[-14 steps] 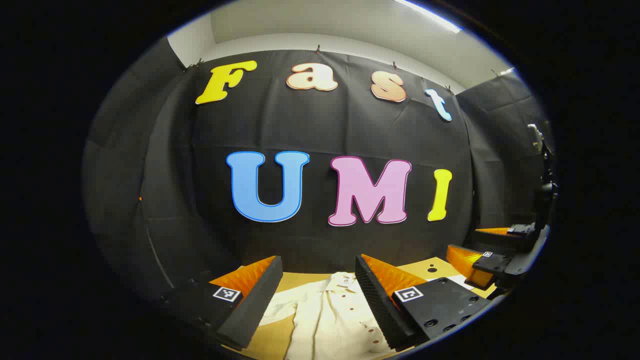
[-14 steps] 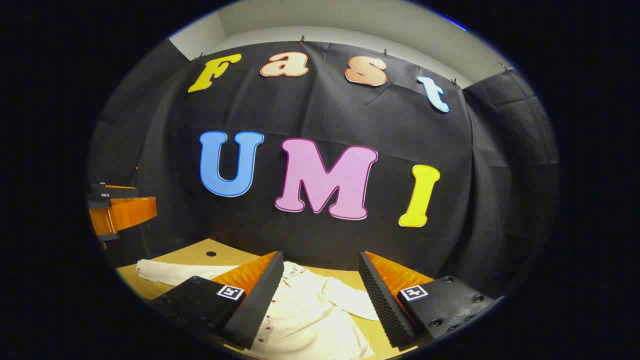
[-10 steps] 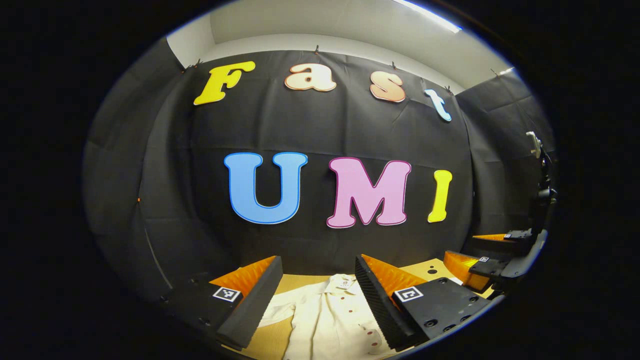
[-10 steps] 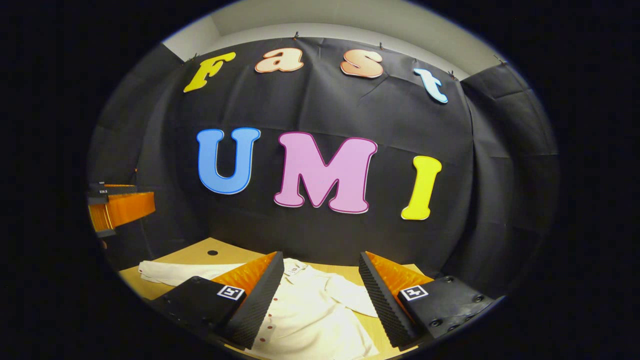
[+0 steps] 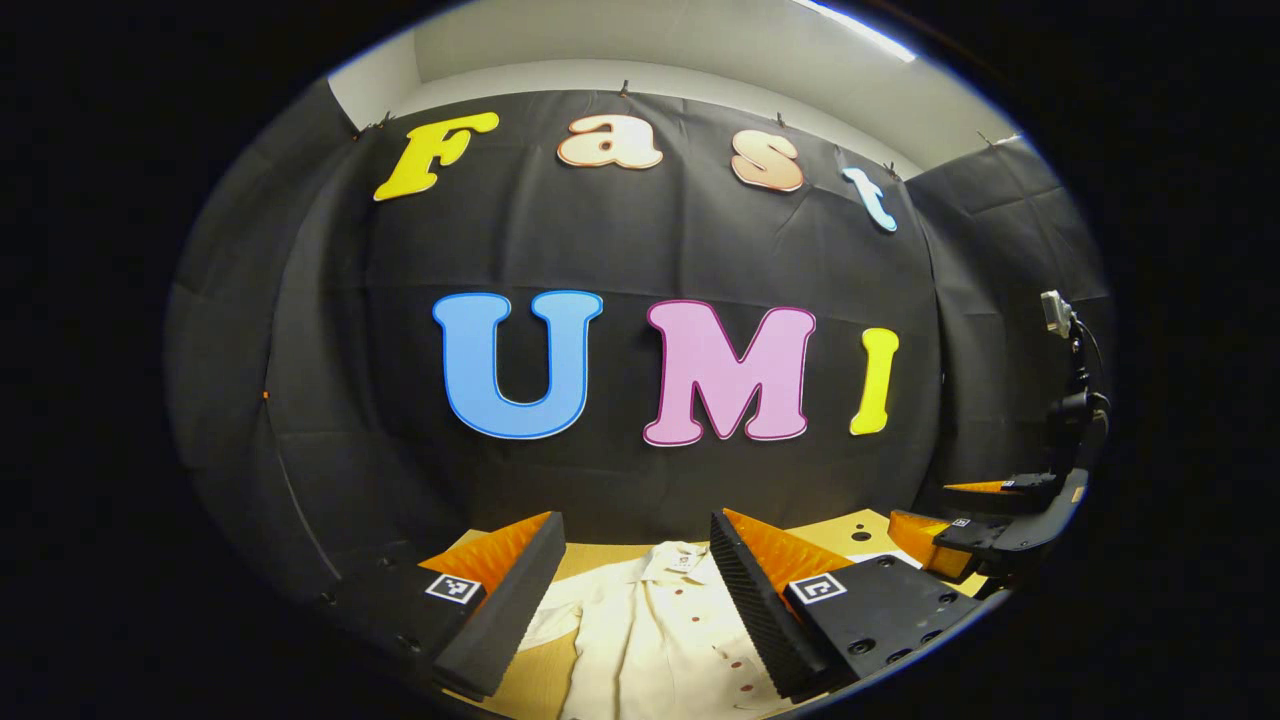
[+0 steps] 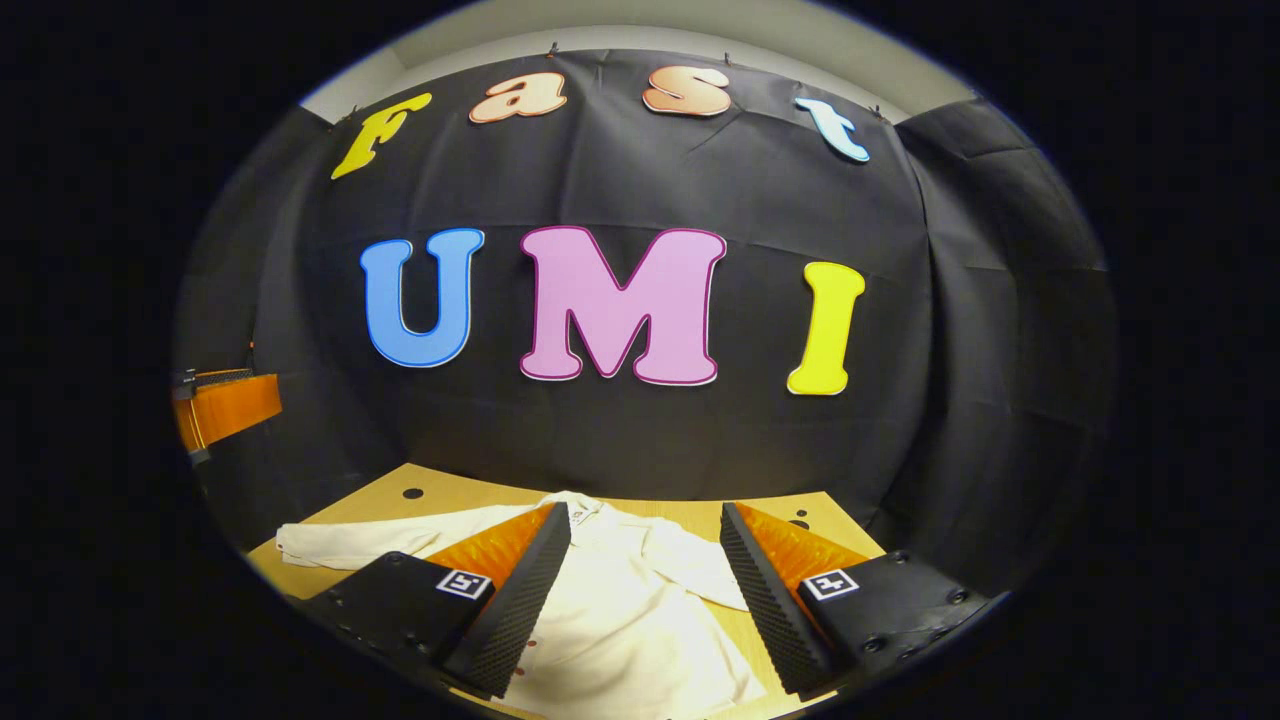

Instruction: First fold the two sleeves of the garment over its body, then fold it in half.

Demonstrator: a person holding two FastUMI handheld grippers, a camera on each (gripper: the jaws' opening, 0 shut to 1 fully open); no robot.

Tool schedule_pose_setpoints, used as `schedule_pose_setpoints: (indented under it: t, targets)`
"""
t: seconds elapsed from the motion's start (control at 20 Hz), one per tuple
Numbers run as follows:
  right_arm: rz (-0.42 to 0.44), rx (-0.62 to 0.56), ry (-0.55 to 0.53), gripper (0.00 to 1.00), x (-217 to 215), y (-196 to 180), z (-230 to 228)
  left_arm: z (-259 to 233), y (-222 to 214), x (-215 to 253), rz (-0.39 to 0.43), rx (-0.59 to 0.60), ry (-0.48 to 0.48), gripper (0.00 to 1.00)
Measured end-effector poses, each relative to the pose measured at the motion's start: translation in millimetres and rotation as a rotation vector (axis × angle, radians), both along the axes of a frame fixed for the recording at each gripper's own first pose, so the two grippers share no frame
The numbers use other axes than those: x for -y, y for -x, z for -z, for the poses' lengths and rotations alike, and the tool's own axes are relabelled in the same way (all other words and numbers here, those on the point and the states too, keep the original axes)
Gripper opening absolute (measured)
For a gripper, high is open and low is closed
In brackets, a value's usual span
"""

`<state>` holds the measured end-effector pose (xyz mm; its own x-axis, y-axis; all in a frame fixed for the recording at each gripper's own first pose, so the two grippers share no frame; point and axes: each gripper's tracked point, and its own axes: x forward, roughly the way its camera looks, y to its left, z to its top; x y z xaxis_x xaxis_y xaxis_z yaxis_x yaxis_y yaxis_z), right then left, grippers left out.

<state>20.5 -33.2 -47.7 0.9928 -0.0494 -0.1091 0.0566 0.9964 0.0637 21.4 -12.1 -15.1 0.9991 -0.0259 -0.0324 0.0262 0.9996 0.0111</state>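
1. Left gripper view: black cloth wall (image 5: pixel 640 250) at the back, pale ceiling strip above, light wood table (image 5: pixel 520 685) low in the frame.
2. Cream button-front shirt (image 5: pixel 665 640) lies flat on the table, collar at the far end, dark buttons down the front. It sits below and between the fingers, not touching them as far as can be seen.
3. Left gripper (image 5: pixel 635 600) hangs above the shirt w/ jaws spread wide, nothing between them.
4. Far right in that view: right gripper (image 5: pixel 965 520), jaw gap can't be judged from here; a small mount on a dark stalk (image 5: pixel 1065 370) rises above it.
5. Right gripper view: same black wall, table w/ small round holes (image 6: pixel 412 493) at far left and far right.
6. Shirt (image 6: pixel 620 610) spread out; one sleeve (image 6: pixel 390 540) stretches off to the left, the other sleeve (image 6: pixel 700 570) lies angled to the right, beside the body.
7. Right gripper (image 6: pixel 645 590) over the shirt's upper part, jaws wide apart, holding nothing.
8. Left gripper (image 6: pixel 225 405) shows at the left edge, higher up, well apart from the shirt.
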Motion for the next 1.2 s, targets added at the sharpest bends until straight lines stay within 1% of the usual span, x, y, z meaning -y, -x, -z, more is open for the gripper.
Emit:
schedule_pose_setpoints:
  t: [0.2,0.45,0.55,0.7,0.75,0.8,0.9,0.95,1.05,1.15,1.2]
  targets:
    - [0.002,-0.003,-0.003,0.96,1.0,-4.2,1.1,3.6,-5.2,-2.4,-0.004,-0.013,0.004,0.95]
    - [0.027,-0.024,0.000,0.96,18.5,-19.3,9.7,11.2,-10.3,-7.8,-0.025,-0.039,0.016,0.96]
    - [0.027,-0.097,-0.030,0.96,28.6,-31.6,28.8,16.1,-12.2,-8.9,-0.034,-0.057,0.017,0.96]
    - [0.032,-0.245,-0.083,0.97,53.9,-49.0,69.7,26.6,-15.9,-5.7,-0.040,-0.096,0.046,0.95]
    - [0.040,-0.265,-0.107,0.97,64.8,-55.1,75.8,31.1,-17.9,-3.4,-0.046,-0.106,0.044,0.96]
    - [0.054,-0.263,-0.128,0.97,76.9,-62.3,77.9,33.7,-18.8,-1.8,-0.051,-0.114,0.038,0.96]
    - [0.096,-0.290,-0.117,0.97,110.3,-73.9,92.0,37.3,-20.3,2.7,-0.062,-0.124,0.024,0.96]
    - [0.119,-0.308,-0.101,0.97,130.5,-79.5,102.6,40.5,-22.4,6.7,-0.070,-0.137,0.033,0.96]
    - [0.181,-0.354,-0.090,0.96,173.8,-87.4,131.0,47.2,-25.6,20.1,-0.076,-0.172,0.094,0.96]
    - [0.254,-0.413,-0.134,0.97,212.7,-89.3,163.5,50.8,-28.8,33.0,-0.092,-0.189,0.155,0.96]
    - [0.288,-0.436,-0.152,0.97,233.1,-90.6,174.9,53.1,-30.0,38.9,-0.100,-0.196,0.171,0.96]
